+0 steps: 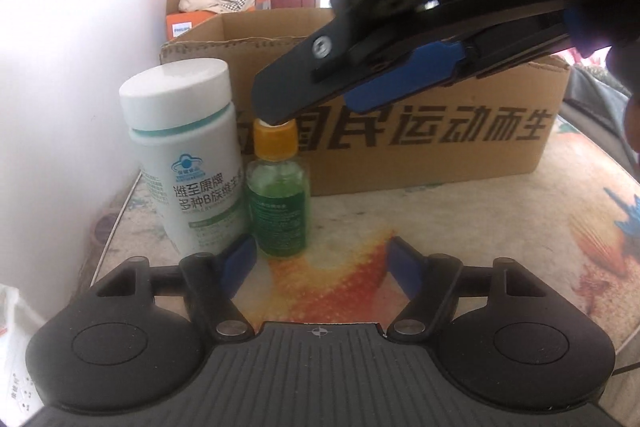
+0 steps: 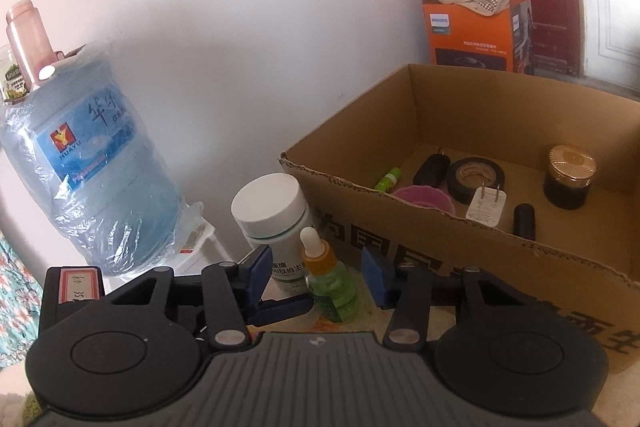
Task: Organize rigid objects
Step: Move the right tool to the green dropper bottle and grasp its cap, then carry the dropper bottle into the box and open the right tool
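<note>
A small green dropper bottle (image 1: 279,203) with an orange collar stands on the table beside a white pill bottle (image 1: 188,163), in front of an open cardboard box (image 1: 420,163). My right gripper (image 2: 316,275) is open, its fingers either side of the dropper bottle (image 2: 330,279), not closed on it; in the left wrist view it comes down from the upper right over the cap. My left gripper (image 1: 320,263) is open and empty, low over the table just in front of the two bottles. The white pill bottle (image 2: 276,215) stands behind the dropper bottle.
The cardboard box (image 2: 500,247) holds a tape roll (image 2: 476,179), a charger plug (image 2: 486,207), a dark jar with a gold lid (image 2: 568,179), a pink lid and small dark items. A big blue water jug (image 2: 88,167) stands at the left. A white wall is close behind.
</note>
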Demonstrator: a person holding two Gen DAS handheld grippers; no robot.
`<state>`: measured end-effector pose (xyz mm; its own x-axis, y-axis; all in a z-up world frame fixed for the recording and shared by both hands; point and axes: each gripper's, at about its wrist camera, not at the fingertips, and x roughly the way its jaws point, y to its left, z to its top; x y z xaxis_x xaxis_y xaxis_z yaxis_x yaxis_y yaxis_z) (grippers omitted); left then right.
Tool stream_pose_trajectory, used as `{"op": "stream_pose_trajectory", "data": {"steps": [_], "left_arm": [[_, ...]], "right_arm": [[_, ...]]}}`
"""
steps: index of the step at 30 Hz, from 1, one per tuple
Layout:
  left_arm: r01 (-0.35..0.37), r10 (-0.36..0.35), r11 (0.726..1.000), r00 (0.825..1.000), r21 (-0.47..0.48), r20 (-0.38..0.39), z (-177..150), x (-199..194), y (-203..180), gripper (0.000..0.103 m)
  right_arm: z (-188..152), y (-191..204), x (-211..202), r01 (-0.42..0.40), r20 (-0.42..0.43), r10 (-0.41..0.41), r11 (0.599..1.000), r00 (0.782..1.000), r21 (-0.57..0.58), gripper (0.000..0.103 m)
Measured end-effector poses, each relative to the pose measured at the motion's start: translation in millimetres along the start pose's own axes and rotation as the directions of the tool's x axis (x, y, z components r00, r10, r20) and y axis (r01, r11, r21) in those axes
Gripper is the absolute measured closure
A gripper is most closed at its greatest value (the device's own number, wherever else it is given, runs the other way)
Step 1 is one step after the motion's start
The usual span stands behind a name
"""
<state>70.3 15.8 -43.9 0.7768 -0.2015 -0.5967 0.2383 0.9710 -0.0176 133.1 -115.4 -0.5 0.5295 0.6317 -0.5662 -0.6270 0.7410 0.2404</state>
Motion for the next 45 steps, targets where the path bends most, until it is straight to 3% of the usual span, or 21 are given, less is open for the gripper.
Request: {"op": "stream_pose_trajectory", "data": {"steps": [5, 9, 18, 27, 35, 41, 43, 45], "left_arm": [[0.012, -0.012, 1.0, 1.0, -0.013, 0.011, 1.3, 4.6, 4.7, 0.034], [0.035, -0.035, 0.999, 0.999, -0.031, 0.019, 2.6, 5.4, 9.1, 0.039], [0.144, -0.144, 0.99, 0.989, 0.008, 0.018, 7.5, 3.7, -8.2, 0.039], [0.284, -0.283, 0.957, 0.959, 0.065, -0.022, 8.4, -1.5, -43.7, 0.039], [0.214, -0.212, 0.971, 0.977, 0.108, -0.029, 10.5, -1.3, -55.9, 0.04], [0.177, -0.173, 0.975, 0.984, 0.133, -0.041, 14.0, 12.8, -59.4, 0.05], [0.171, -0.168, 0.977, 0.985, 0.131, -0.037, 15.3, 13.0, -60.2, 0.064], [0.162, -0.159, 0.979, 0.987, 0.126, -0.032, 17.3, 13.6, -61.8, 0.071]], "right_arm": [[6.0, -1.4, 14.3, -0.003, -0.002, 0.003, 1.0, 1.0, -0.009, 0.073], [7.8, -4.6, 19.3, -0.012, -0.005, 0.012, 1.0, 1.0, 0.001, 0.078], [-1.9, -20.8, -4.5, 0.04, -0.003, -0.04, 0.998, 0.999, 0.053, 0.078], [-26.8, -47.8, -44.2, 0.126, 0.001, -0.128, 0.98, 0.992, 0.151, 0.078], [-36.8, -58.0, -50.3, 0.111, 0.003, -0.113, 0.976, 0.994, 0.187, 0.078], [-37.9, -60.5, -47.8, 0.098, 0.012, -0.102, 0.978, 0.995, 0.182, 0.078], [-38.5, -59.7, -47.0, 0.097, 0.014, -0.101, 0.979, 0.995, 0.179, 0.078], [-39.3, -59.0, -47.8, 0.096, 0.017, -0.101, 0.98, 0.995, 0.173, 0.078]]}}
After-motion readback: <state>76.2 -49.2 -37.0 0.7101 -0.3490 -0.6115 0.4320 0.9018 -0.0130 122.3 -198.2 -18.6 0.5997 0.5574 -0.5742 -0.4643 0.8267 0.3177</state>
